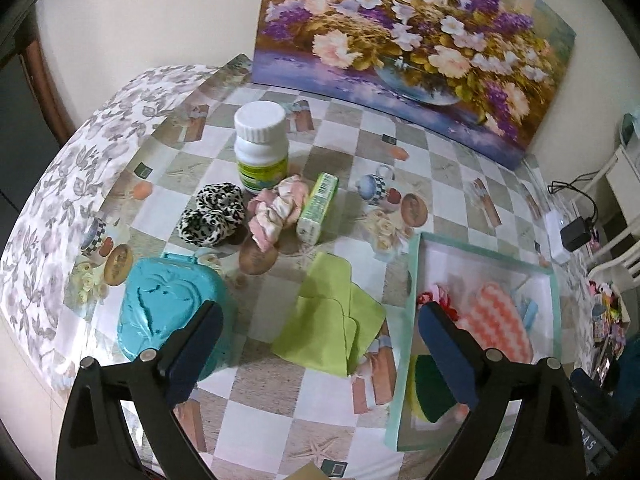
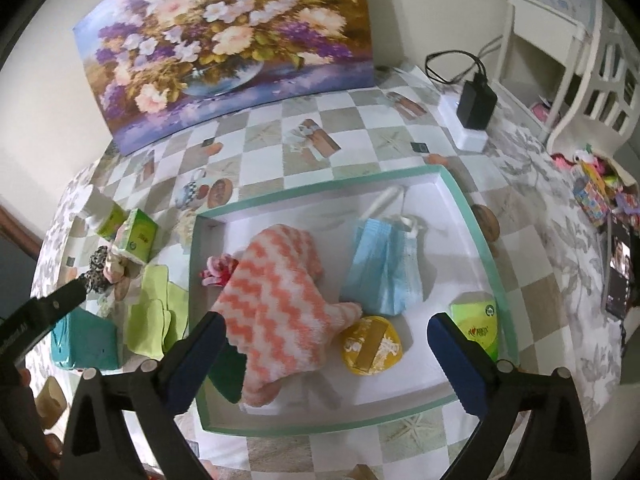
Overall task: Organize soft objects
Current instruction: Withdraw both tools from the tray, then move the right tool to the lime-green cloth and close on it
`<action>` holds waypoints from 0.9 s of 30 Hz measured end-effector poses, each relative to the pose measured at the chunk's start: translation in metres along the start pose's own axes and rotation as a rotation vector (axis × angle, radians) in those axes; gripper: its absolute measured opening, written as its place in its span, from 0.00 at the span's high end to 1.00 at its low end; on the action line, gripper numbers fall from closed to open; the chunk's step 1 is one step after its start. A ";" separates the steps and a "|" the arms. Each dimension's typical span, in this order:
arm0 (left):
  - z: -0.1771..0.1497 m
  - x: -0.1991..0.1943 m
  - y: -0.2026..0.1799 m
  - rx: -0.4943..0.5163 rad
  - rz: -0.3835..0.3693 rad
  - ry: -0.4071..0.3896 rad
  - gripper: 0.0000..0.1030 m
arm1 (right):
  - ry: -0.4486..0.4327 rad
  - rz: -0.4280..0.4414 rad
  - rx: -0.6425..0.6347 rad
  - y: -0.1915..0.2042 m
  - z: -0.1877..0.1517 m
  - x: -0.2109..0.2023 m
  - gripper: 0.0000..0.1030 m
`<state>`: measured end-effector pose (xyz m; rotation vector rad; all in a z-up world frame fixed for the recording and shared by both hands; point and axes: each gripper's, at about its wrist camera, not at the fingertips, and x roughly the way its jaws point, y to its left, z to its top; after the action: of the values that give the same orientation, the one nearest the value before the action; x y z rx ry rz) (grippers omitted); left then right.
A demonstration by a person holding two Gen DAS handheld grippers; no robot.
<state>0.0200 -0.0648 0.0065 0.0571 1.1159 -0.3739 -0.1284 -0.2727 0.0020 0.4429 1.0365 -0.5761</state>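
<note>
My left gripper (image 1: pixel 320 344) is open and empty above a folded lime-green cloth (image 1: pixel 330 322) on the table. Behind the cloth lie a pink scrunchie (image 1: pixel 276 208) and a leopard-print scrunchie (image 1: pixel 214 214). My right gripper (image 2: pixel 326 354) is open and empty over the teal-rimmed white tray (image 2: pixel 472 216). The tray holds an orange-and-white zigzag cloth (image 2: pixel 280 308), a blue face mask (image 2: pixel 384 268), a yellow sponge (image 2: pixel 372 346), a green tissue pack (image 2: pixel 476 324), a red scrunchie (image 2: pixel 216 274) and a dark green pad (image 2: pixel 226 372). The tray also shows in the left wrist view (image 1: pixel 554 300).
A white pill bottle (image 1: pixel 262 146), a green carton (image 1: pixel 318 208) and a teal plastic case (image 1: pixel 168 308) stand near the scrunchies. A flower painting (image 1: pixel 412 40) leans on the wall behind. A black charger on a white power strip (image 2: pixel 474 108) sits at the table's far right.
</note>
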 end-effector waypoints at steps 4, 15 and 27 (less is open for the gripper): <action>0.006 -0.005 0.012 -0.026 0.020 -0.009 0.04 | -0.008 -0.004 -0.018 0.005 0.000 -0.002 0.01; 0.022 -0.022 0.069 -0.131 0.126 -0.046 0.04 | -0.005 0.009 -0.090 0.031 -0.006 -0.003 0.01; 0.027 -0.024 0.121 -0.252 0.164 -0.039 0.04 | -0.008 0.052 -0.180 0.070 -0.014 -0.004 0.01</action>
<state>0.0735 0.0488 0.0230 -0.0804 1.1035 -0.0866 -0.0953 -0.2094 0.0043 0.3078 1.0563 -0.4340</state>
